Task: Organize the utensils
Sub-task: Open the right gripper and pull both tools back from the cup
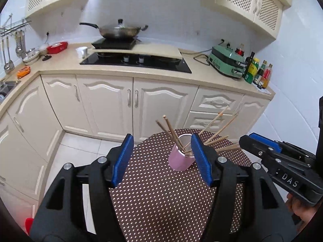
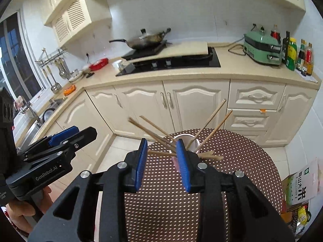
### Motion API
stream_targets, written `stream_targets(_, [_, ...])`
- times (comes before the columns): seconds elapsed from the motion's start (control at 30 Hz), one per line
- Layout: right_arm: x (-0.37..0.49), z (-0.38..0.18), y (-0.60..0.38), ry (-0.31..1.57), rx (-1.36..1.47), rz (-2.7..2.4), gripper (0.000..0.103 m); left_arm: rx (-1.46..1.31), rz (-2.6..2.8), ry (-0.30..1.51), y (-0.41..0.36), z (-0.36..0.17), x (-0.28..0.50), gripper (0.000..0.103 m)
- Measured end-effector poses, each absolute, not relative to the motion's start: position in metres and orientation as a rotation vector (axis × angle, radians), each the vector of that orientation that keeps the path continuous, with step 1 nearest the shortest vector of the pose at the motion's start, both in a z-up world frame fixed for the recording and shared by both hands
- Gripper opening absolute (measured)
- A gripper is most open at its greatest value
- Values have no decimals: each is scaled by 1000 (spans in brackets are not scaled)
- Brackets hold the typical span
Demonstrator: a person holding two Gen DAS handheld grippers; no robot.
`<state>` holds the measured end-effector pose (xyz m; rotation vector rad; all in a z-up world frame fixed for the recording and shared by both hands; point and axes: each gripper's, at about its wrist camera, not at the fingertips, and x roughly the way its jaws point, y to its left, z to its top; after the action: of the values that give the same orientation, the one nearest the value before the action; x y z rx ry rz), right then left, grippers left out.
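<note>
Pink cylindrical cup (image 1: 181, 158) stands upright on the round bench covered in brown white-dotted cloth (image 1: 165, 197), toward its far side. Thin wooden chopsticks (image 1: 171, 135) sit inside it, splayed in 2 loose fans, 1 leaning left and 1 leaning right. No utensil visible loose on the cloth.

Left gripper (image 1: 161, 158): blue pads spread wide, nothing between them; released. The cup appears in the gap only because it lies beyond the tips. Right gripper (image 2: 161, 161): pads partly apart, nothing clamped; also released. Chopstick shafts cross behind its tips in the right wrist view, apparently apart from the pads.

Risks, as judged:
- Chopsticks lean far out over the rim. A gripper brushing a raised end could lever the light cup over or flick a stick onto the floor tiles.
- The cup sits near the bench's far edge; a sideways knock could push it off.
- Sticks lying low across the rim on the right look least secure and may slide out by themselves.

Pose: both grippers point forward and downward at the cup from the near side, side by side, each held in a hand (image 2: 28, 209) at the rear grip, tips clear of the cloth.
</note>
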<state>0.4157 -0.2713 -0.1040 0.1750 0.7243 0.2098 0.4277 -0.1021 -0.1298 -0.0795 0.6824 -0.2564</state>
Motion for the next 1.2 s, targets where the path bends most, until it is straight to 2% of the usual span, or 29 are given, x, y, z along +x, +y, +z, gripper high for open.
stream_targets(0.6, [275,-33,-214,521,137,248,39,-8,-128,514,-40,-60,270,75])
stream_targets(0.83, [244,-21,-218,445,95,281,51,23,-55,449,-45,-41,224,82])
stream_targets(1.2, [194,-11,-263,385,44,356,63,1,60,394,-87,-24,155,87])
